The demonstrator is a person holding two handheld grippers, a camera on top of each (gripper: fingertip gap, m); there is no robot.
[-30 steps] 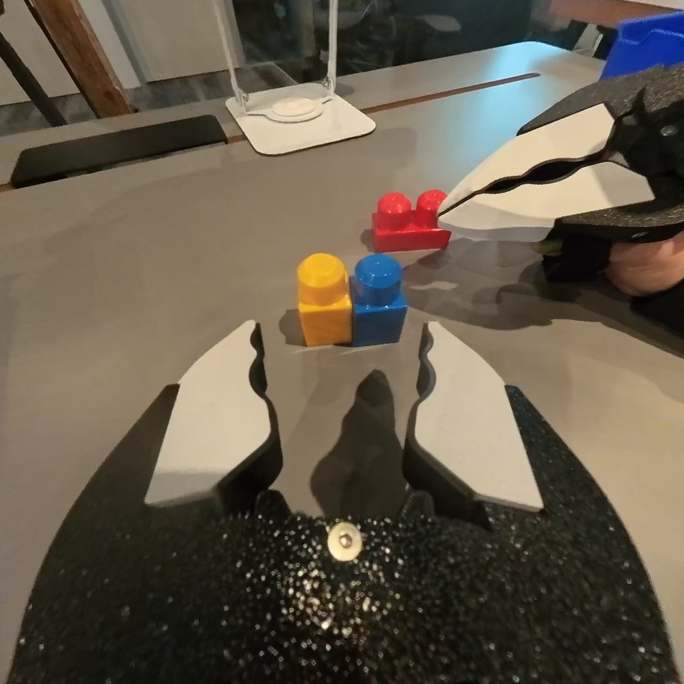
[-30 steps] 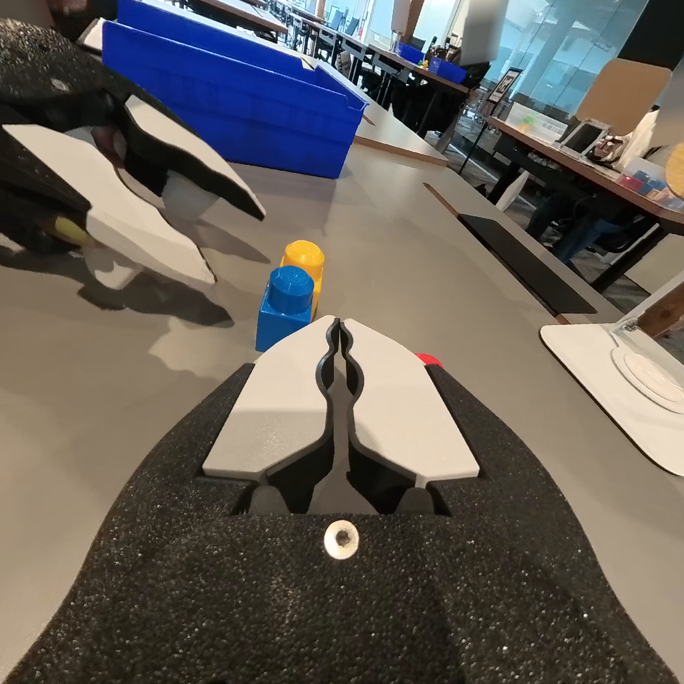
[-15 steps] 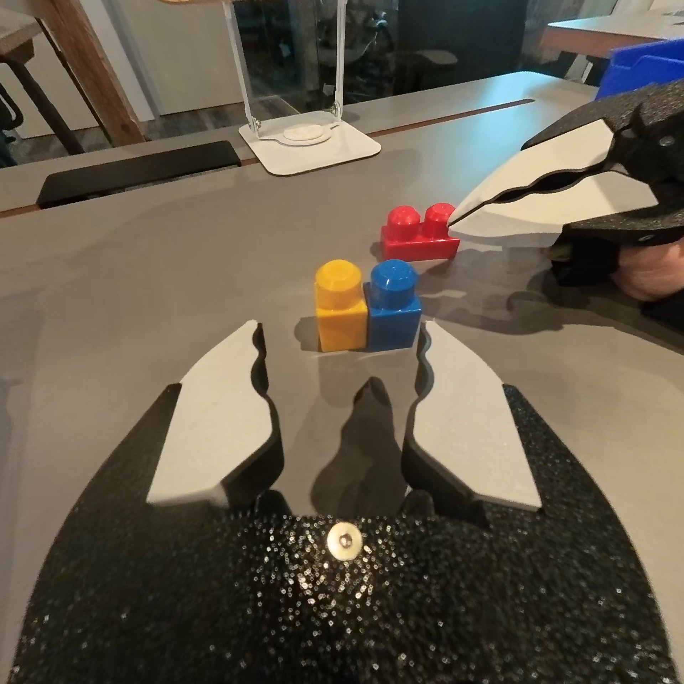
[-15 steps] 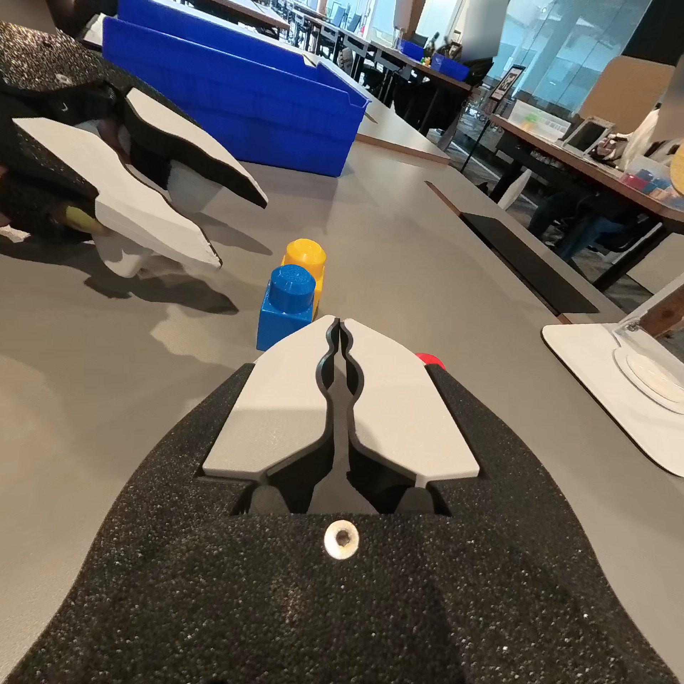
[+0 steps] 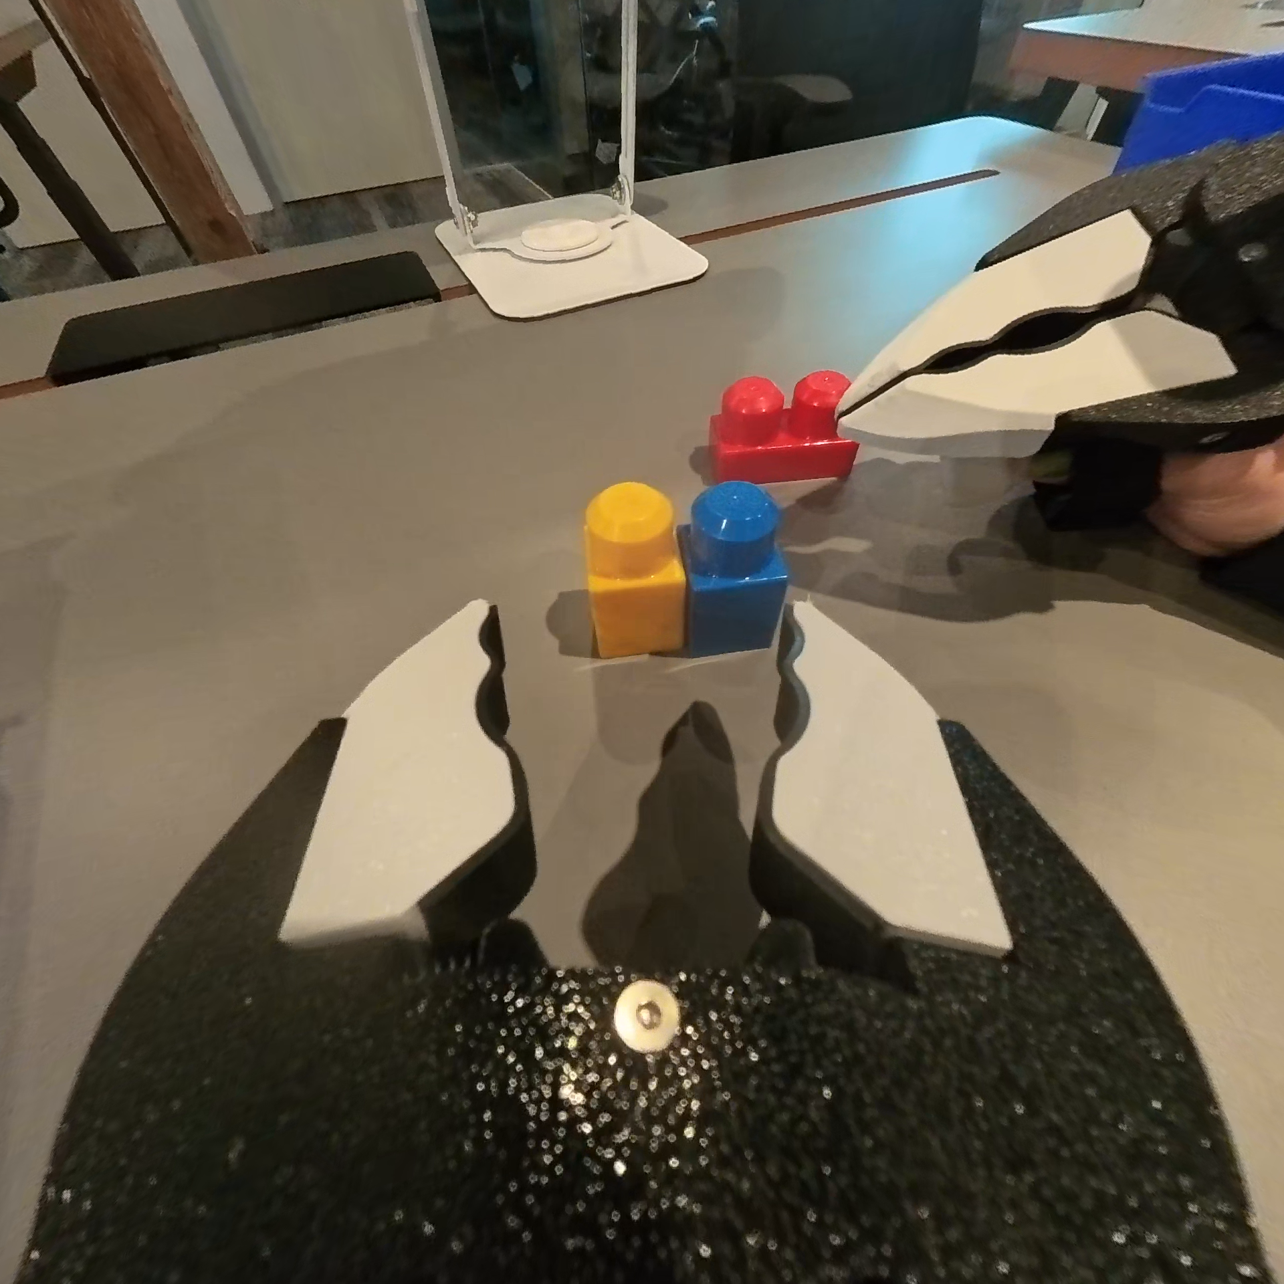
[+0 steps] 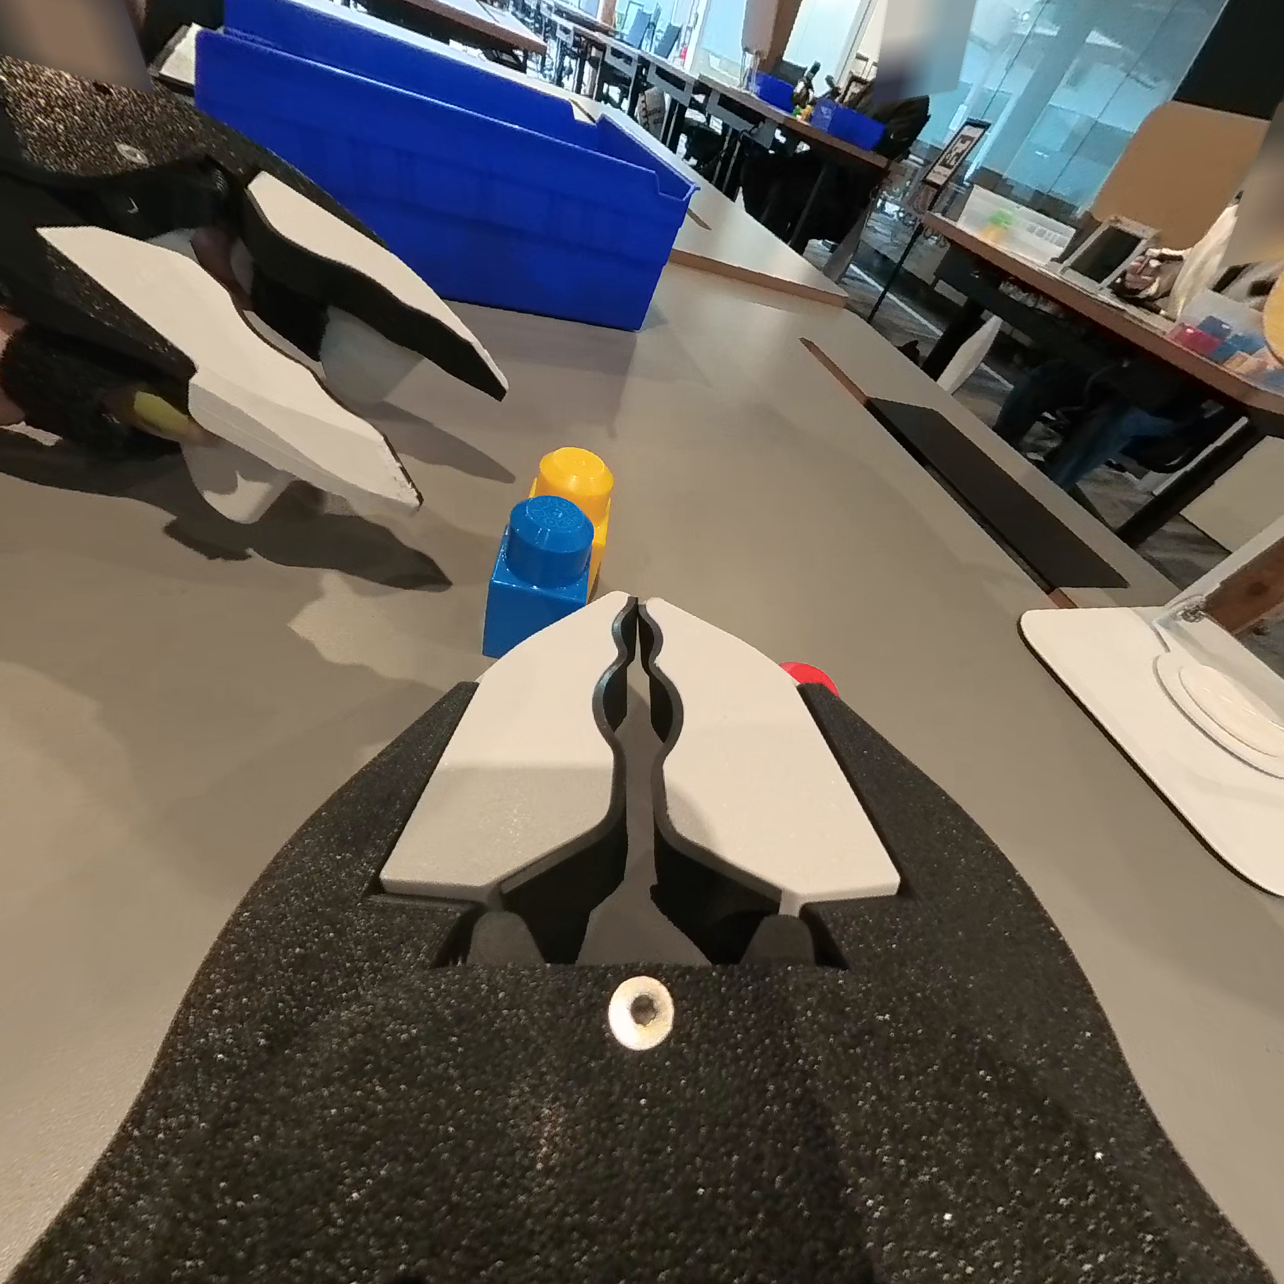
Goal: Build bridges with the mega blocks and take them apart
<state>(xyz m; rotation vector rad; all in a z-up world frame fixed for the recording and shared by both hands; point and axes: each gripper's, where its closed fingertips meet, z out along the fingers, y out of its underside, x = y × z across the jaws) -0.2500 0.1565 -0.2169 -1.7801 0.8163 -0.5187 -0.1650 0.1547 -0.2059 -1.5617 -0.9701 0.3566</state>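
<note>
A yellow block [image 5: 631, 570] and a blue block [image 5: 734, 570] stand side by side, touching, on the grey table [image 5: 278, 528]. A red two-stud block [image 5: 778, 438] lies just behind them. My left gripper [image 5: 643, 615] is open and empty; its fingertips stand just short of the pair, the right one close to the blue block. My right gripper [image 6: 636, 604] is shut with nothing between its pads. In the left wrist view its tips [image 5: 854, 417] rest at the red block's right stud. In the right wrist view the blue block [image 6: 538, 577] and yellow block [image 6: 573, 486] show ahead, and the red block [image 6: 806, 674] is mostly hidden.
A blue bin [image 6: 445, 180] stands at the table's far side. A white stand base [image 5: 570, 264] and a black strip [image 5: 243, 313] lie along the table's other edge. A hand [image 5: 1223, 500] holds the right gripper.
My left gripper has moved forward toward the yellow and blue blocks and its fingers have narrowed slightly. The right gripper has stayed shut at the red block.
</note>
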